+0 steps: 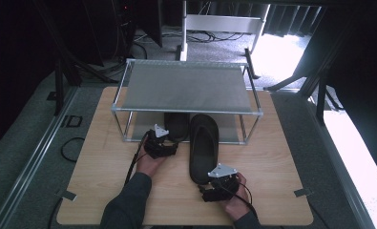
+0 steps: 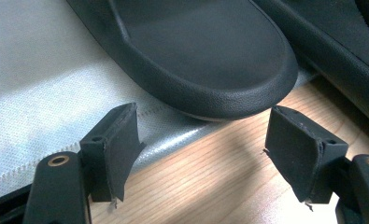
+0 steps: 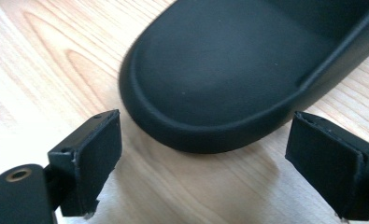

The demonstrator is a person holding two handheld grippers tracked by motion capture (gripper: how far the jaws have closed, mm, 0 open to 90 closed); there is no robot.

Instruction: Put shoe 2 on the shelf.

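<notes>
A low wire rack with a grey cloth shelf is taken as the landmark on the wooden table. One black slipper is seen tucked under the rack's front edge, on the grey mat of the lower shelf, its rounded end overhanging the mat's hem; a second black slipper is laid just beside it, its far end under the rack and most of its length out on the bare table in front. The left gripper is held just before the rack's front rail; its jaws are spread wide, facing the tucked slipper's end without touching it. The right gripper is held further out from the rack, at the near end of the second slipper; its jaws are likewise spread, nothing being pinched.
</notes>
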